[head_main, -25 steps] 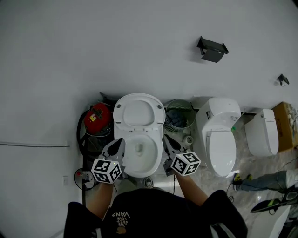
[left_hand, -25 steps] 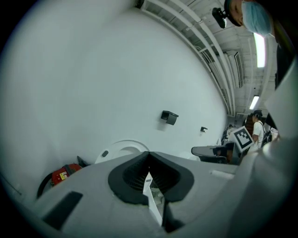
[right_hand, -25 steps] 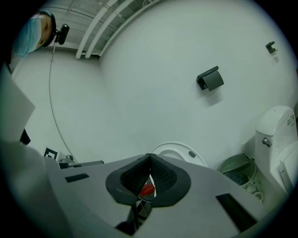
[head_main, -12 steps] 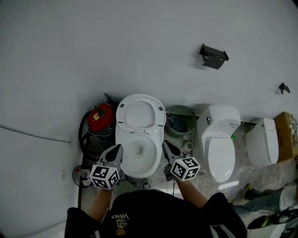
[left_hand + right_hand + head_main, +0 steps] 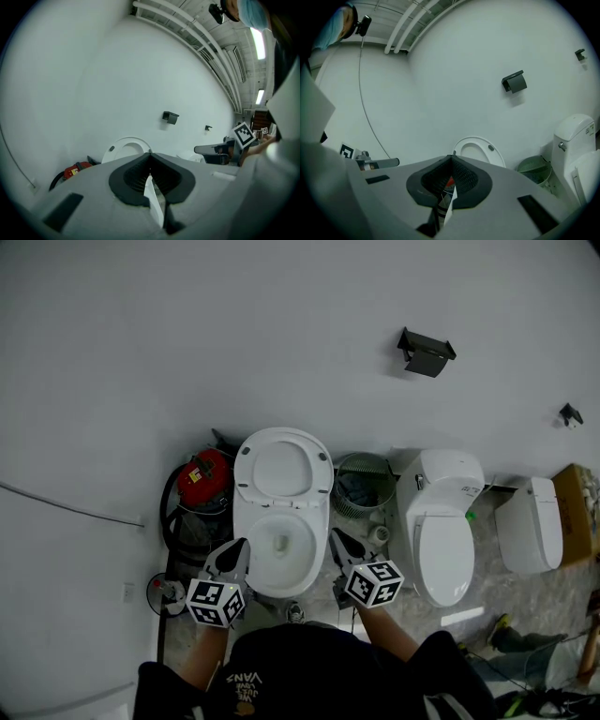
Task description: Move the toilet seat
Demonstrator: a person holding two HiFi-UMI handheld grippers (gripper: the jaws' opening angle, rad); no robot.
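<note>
Position report, head view, left to right.

1. A red canister [image 5: 200,476] with a black hose looped round it stands on the floor at nine o'clock of the open toilet, close against the wall.
2. The left tool [image 5: 241,547] is held at the bowl's [image 5: 279,570] eight o'clock edge, tips pointing toward twelve. Its own view shows the jaws closed tip to tip with nothing between them.
3. The toilet seat [image 5: 281,468] is raised, standing up against the wall at twelve o'clock of the bowl, its oval opening facing out. Neither tool touches it. The bowl is uncovered below it.
4. The right tool [image 5: 335,536] is held at the bowl's four o'clock edge, pointing toward twelve. Its own view shows the jaws fully together and gripping nothing.
5. A wire waste basket [image 5: 363,482] sits at three o'clock of the raised seat, between the open toilet and a second toilet [image 5: 442,531] whose lid is down.
6. A black wall holder [image 5: 427,351] is fixed at twelve o'clock above the second toilet.
7. A third white toilet [image 5: 532,526] stands at its three o'clock, with a cardboard box [image 5: 574,502] just beyond.
</note>
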